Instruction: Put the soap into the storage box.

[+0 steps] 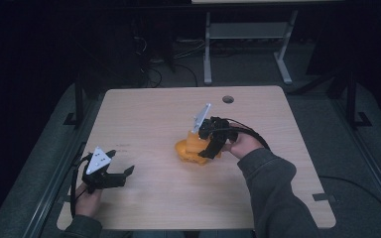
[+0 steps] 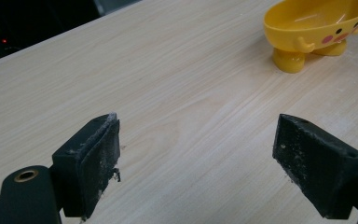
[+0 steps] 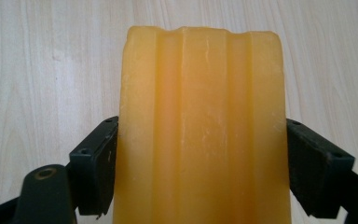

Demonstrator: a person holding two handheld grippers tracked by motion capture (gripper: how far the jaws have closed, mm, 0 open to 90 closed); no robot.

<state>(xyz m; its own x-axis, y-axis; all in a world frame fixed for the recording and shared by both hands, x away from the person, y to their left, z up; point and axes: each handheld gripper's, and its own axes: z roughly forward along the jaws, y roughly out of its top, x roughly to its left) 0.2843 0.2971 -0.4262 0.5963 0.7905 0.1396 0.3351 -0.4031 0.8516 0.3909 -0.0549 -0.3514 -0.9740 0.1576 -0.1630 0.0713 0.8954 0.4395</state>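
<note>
At frame centre, the right gripper (image 1: 209,144) has its jaws clamped on the soap bar (image 3: 200,126), long axis pointing away, probably just above the yellow dish (image 2: 314,28); left gripper (image 1: 110,173) jaws apart, idle.

My 2 grippers over the wooden table (image 1: 149,114).
My left gripper (image 1: 121,174) hovers open near the edge; my right gripper (image 1: 206,148) meets an orange object (image 1: 192,148) mid-table.
</note>
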